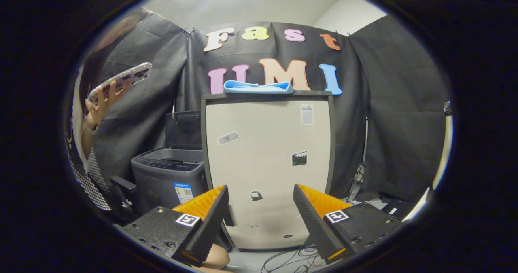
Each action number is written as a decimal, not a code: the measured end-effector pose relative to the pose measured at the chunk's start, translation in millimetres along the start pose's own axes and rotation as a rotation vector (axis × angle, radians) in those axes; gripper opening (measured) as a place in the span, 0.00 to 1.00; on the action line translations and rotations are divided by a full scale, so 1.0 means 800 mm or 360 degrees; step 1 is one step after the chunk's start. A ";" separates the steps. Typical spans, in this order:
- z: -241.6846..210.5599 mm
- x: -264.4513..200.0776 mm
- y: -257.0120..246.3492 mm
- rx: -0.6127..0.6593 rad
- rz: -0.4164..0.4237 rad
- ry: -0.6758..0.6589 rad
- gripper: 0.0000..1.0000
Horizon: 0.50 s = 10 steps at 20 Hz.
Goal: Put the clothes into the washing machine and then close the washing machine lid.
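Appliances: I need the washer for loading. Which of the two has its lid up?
The low grey washing machine, beside the tall beige cabinet bearing blue cloth. Open tongs hold nothing.

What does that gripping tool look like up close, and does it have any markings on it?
The gripper has two wedge-shaped fingers with ribbed, saw-toothed inner faces. Each sits on a blocky dark mount with screw heads. On top of each mount is a small square black-and-white tag, like a coarse printed code. The fingers stand apart, with nothing between them.
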<state>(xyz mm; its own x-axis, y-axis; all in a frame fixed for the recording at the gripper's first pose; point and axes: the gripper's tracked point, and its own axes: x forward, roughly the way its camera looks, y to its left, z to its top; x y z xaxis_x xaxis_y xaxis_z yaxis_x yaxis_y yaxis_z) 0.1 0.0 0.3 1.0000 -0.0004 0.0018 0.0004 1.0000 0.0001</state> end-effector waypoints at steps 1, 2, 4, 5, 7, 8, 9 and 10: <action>-0.001 0.000 0.000 0.0000 0.0000 0.0000 0.97; -0.001 0.000 0.000 0.0000 0.0000 0.0000 0.97; -0.001 0.000 0.000 -0.0001 0.0001 -0.0001 0.97; -0.001 0.001 -0.001 0.0003 -0.0005 0.0004 0.97; -0.002 0.002 -0.006 0.0011 -0.0047 0.0008 0.97; -0.004 0.005 -0.004 0.0048 -0.0031 0.0027 0.97; -0.007 0.005 0.003 0.0094 0.0000 0.0047 0.97; -0.011 0.007 0.003 0.0137 0.0004 0.0053 0.97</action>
<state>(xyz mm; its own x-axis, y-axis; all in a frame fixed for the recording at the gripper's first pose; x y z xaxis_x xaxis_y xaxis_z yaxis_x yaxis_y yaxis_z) 5.3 2.2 -8.2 0.9995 0.0035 -0.0314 -0.0007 0.9963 0.0864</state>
